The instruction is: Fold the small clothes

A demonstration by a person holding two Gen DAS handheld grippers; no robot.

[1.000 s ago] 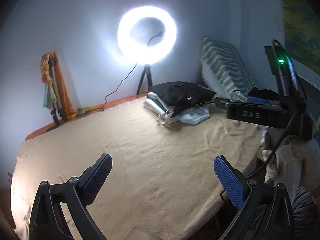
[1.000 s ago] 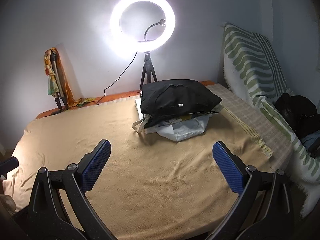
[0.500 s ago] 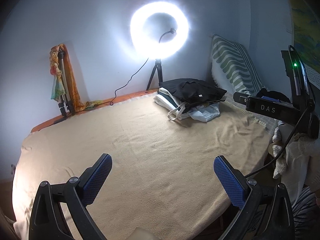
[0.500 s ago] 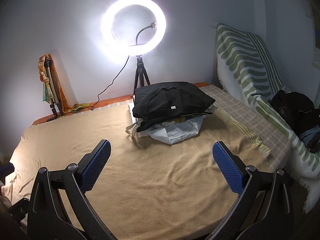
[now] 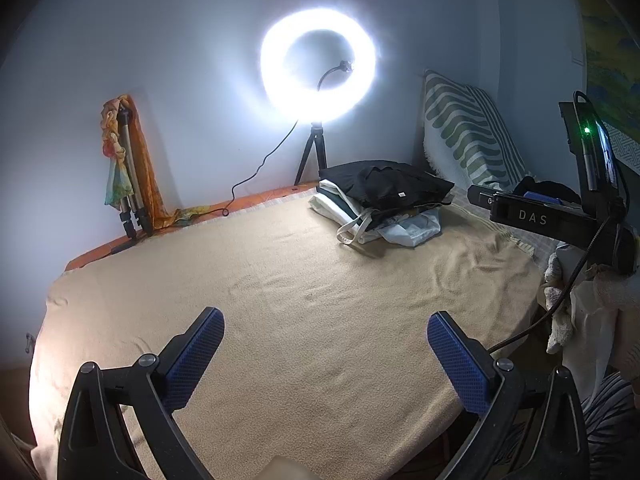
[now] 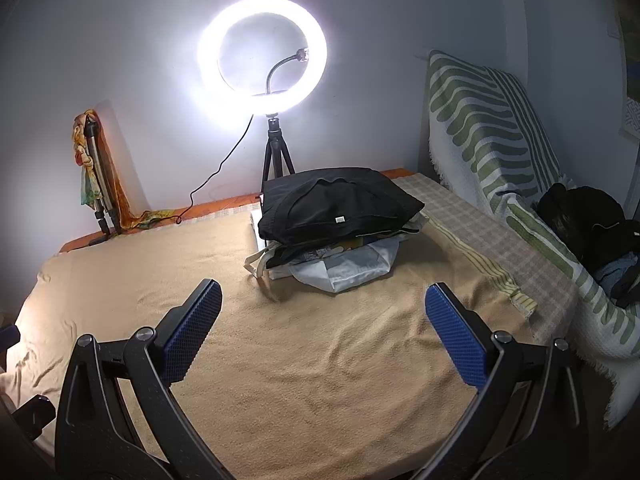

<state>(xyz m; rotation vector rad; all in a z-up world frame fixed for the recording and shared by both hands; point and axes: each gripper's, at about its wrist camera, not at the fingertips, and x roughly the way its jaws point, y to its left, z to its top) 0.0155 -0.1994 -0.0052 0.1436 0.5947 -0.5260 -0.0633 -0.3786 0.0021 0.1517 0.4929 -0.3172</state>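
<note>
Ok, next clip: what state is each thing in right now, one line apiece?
Left gripper: open, empty, above the blanket.
Right gripper: open, empty, above the blanket.
Black garment: folded, on top of the pile.
Pile of clothes: stacked at the far side, untouched.
Tan blanket: spread flat, slightly wrinkled.
Ring light: switched on.
Striped throw: draped at the right.

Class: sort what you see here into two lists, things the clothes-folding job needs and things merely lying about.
For the job:
- pile of clothes, black garment on top
- tan blanket as folding surface
- left claw, open
- right claw, open

Lying about:
- ring light
- folded tripod
- striped throw
</note>
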